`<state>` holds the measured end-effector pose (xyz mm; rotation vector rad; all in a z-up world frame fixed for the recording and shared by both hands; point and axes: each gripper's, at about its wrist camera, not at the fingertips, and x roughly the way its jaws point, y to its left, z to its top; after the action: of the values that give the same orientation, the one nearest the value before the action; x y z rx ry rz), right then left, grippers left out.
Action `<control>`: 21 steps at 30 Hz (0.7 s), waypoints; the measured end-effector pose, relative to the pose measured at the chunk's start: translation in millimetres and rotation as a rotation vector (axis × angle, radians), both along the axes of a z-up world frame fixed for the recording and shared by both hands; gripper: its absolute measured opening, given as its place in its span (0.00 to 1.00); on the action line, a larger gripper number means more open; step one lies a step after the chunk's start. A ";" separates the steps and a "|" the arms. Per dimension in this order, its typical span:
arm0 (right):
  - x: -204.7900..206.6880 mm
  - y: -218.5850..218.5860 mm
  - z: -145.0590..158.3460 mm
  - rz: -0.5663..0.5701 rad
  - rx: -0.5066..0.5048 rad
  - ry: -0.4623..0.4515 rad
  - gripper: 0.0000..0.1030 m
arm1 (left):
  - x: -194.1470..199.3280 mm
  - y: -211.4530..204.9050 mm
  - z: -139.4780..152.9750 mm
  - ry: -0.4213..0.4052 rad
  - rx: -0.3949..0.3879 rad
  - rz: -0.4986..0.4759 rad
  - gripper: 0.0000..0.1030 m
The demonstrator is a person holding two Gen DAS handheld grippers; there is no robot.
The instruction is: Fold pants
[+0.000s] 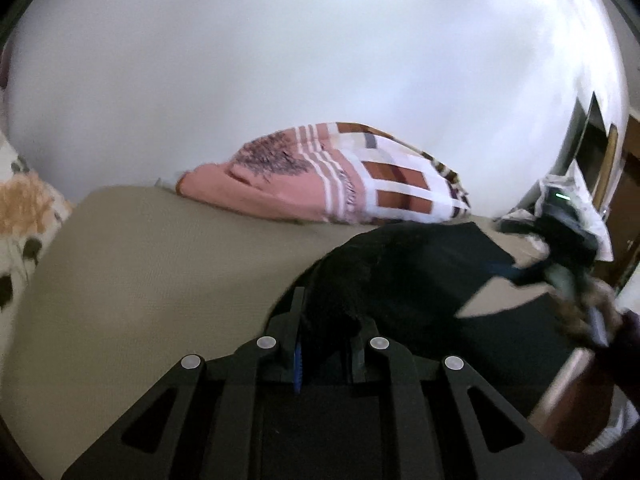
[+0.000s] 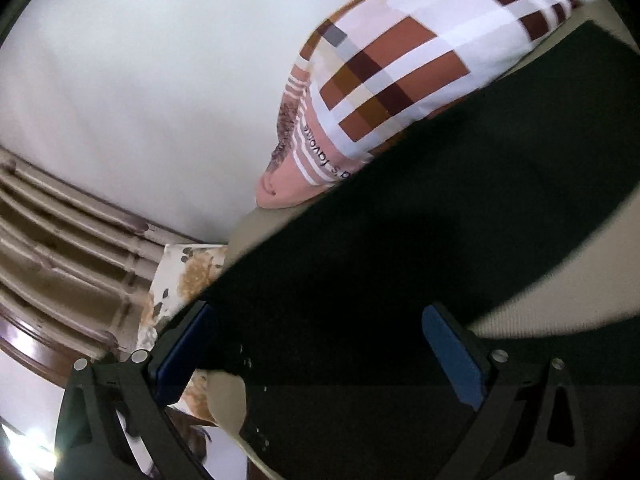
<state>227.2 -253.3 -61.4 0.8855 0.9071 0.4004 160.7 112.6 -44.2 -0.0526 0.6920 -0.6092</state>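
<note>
Left wrist view showed the left gripper clenched on a bunched edge of the dark pants, lifted over the beige bed. At right, the right gripper stood spread wide, the pants draped between its blue pads, a checked pillow beyond.

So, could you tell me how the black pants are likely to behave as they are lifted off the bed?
Probably floppy: the black pants drape and bunch where the left tool is shut on them. Likely light, as one pinched edge carries the cloth. They may sag between grips, since the span toward the right tool hangs loosely over the beige bedcover.
</note>
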 end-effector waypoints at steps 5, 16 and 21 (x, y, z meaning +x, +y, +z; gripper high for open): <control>47.2 -3.3 -39.3 -0.007 0.115 0.148 0.79 | -30.7 -3.2 -8.9 0.050 -0.015 -0.002 0.14; 6.5 3.9 -46.5 -0.039 0.027 0.108 0.09 | -51.2 12.9 -19.1 0.132 -0.015 0.028 0.16; -67.7 17.5 -23.8 -0.011 -0.044 0.046 0.08 | -66.8 37.7 -35.1 0.199 0.016 0.066 0.17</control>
<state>159.5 -235.8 -85.2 0.8621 0.9494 0.3506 94.0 150.3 -79.3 -0.1216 0.8843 -0.5391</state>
